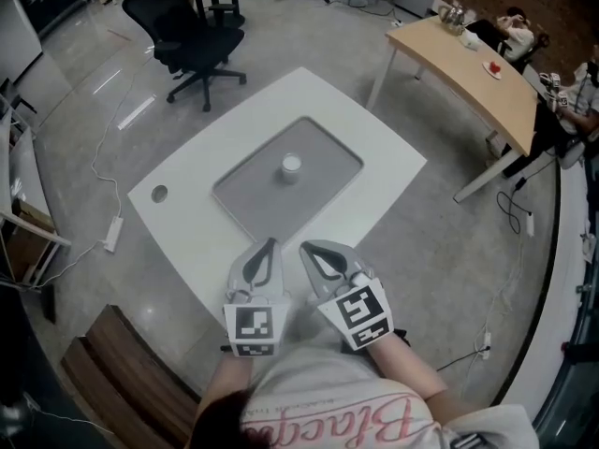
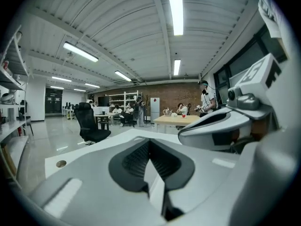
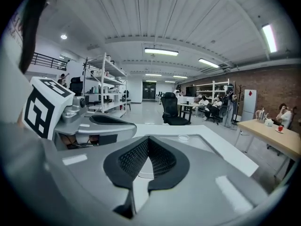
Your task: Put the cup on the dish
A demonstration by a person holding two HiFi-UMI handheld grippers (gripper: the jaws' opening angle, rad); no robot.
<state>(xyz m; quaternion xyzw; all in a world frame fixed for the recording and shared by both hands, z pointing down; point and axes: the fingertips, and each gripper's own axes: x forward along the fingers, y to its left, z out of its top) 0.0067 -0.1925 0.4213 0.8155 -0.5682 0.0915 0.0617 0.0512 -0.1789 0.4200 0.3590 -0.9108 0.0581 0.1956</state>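
Observation:
A small white cup (image 1: 291, 166) stands upright near the middle of a flat grey dish (image 1: 253, 195) set on the white table (image 1: 374, 148). Both grippers hover side by side over the table's near edge, well short of the dish. My left gripper (image 1: 271, 243) is shut, its tips meeting with nothing between them (image 2: 149, 142). My right gripper (image 1: 304, 248) is likewise shut and empty (image 3: 148, 140). In the right gripper view the cup (image 3: 184, 137) shows small beyond the jaws, and the left gripper (image 3: 108, 126) lies beside them. The left gripper view shows the right gripper (image 2: 216, 126) but not the cup.
A black office chair (image 1: 187, 36) stands past the table's far left corner. A wooden desk (image 1: 468, 73) with small items sits at the right, people beyond it. A round hole (image 1: 159, 194) marks the table's left corner. A wooden bench (image 1: 122, 363) lies at my lower left.

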